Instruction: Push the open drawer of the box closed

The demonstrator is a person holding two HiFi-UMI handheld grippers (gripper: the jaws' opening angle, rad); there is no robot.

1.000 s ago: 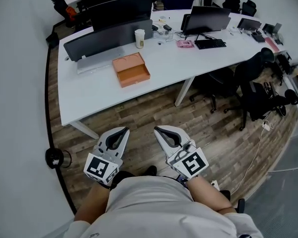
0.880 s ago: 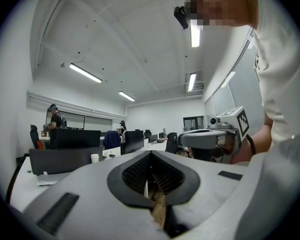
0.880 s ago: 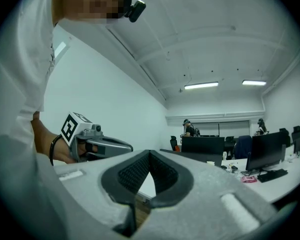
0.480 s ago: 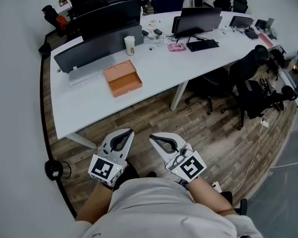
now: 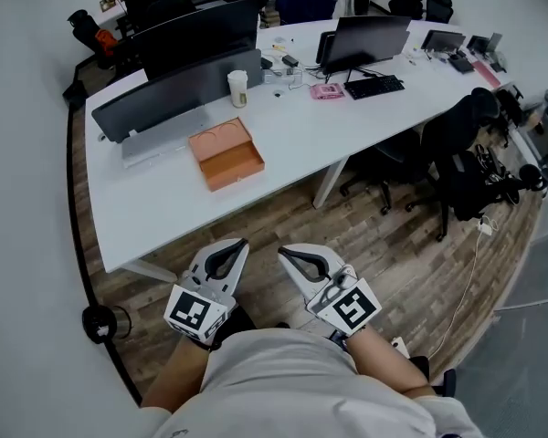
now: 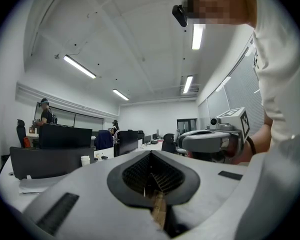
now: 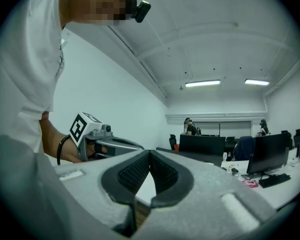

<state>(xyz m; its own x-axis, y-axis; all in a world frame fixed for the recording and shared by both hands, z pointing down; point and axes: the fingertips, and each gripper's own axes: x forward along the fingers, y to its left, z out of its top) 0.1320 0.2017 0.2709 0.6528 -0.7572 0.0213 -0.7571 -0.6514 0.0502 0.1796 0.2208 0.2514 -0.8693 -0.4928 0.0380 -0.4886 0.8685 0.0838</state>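
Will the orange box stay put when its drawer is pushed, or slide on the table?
The box looks small and probably light, loose on a smooth white table, so it may slide back when pushed. Low and wide, it seems unlikely to tip. Its straight edges suggest stiff walls.

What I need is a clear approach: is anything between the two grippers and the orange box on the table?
Nothing visible. The left gripper and right gripper hang over wood floor, short of the white table; only bare tabletop lies between its near edge and the orange box.
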